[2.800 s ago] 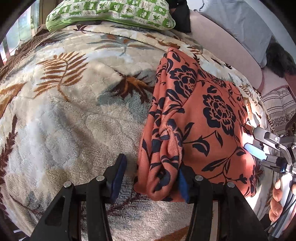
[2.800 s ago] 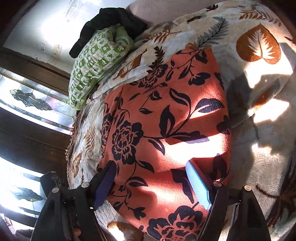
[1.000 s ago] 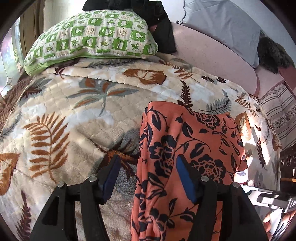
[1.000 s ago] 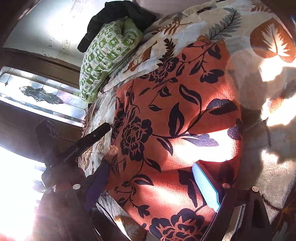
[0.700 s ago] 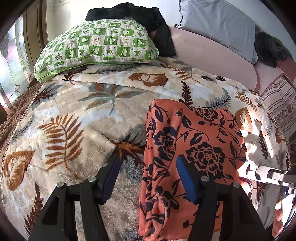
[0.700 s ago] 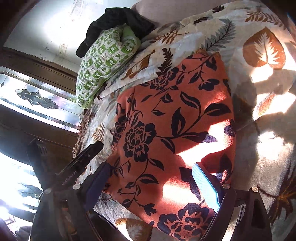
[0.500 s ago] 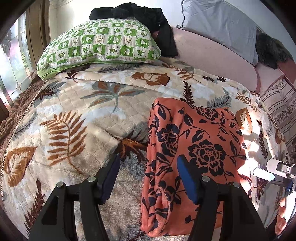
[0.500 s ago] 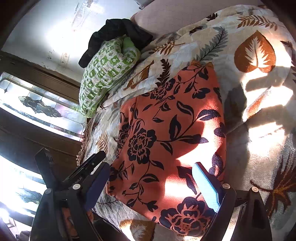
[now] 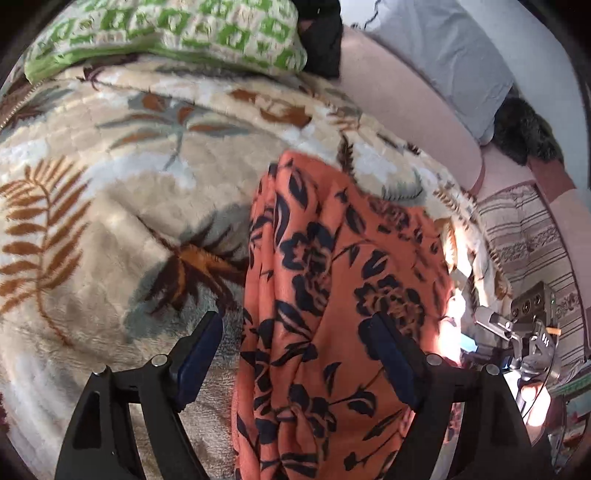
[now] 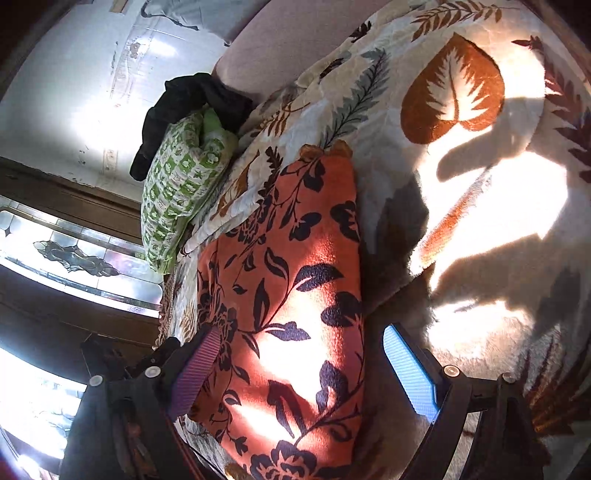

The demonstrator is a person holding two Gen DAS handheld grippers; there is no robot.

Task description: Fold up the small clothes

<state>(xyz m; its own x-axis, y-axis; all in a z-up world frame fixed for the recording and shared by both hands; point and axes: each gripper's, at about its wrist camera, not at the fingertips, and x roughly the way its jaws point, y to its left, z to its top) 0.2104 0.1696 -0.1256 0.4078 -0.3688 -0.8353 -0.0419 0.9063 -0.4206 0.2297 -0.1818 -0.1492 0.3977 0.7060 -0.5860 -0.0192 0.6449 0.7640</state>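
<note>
The orange flowery cloth (image 9: 332,295) lies folded on the leaf blanket (image 9: 92,221); both the left claw (image 9: 299,362) and right claw (image 10: 303,373) hang wide open over it, so next they must pinch its near edge and fold again

Orange garment (image 9: 332,288) printed with dark navy flowers and leaves. Cream blanket (image 9: 110,206) patterned with rust-brown ferns and grey-green fronds. Green-and-white checked pillow (image 9: 166,33). Plain grey pillow (image 9: 443,59). Black fingers (image 9: 199,347) with blue pads.
</note>
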